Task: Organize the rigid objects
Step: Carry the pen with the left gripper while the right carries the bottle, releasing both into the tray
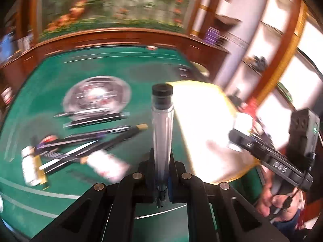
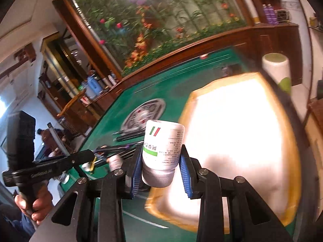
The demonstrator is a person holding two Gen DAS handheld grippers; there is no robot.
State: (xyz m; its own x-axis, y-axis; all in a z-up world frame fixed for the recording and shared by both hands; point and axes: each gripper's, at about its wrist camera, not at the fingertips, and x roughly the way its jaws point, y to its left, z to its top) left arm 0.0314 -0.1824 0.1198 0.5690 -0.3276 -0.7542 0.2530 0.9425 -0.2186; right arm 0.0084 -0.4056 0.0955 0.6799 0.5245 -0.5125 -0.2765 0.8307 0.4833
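Over the green bench (image 1: 84, 64), my left tongs (image 1: 161, 173) are pinching a clear pen (image 1: 162, 125) while my right tongs (image 2: 161, 165) are gripping a white bottle (image 2: 162, 147) beside the tray (image 2: 286, 217).

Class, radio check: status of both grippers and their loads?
Left gripper shut on pen. Right gripper shut on bottle. Both near tray; nothing blocking.

1. My left tongs (image 1: 161, 178), angled downward, jaws pinched fully together on a slim clear tube.
2. My right tongs (image 2: 160, 166), blue pads (image 2: 135, 173) clamping a white bottle.
3. My hands (image 2: 38, 203) grip both handles.
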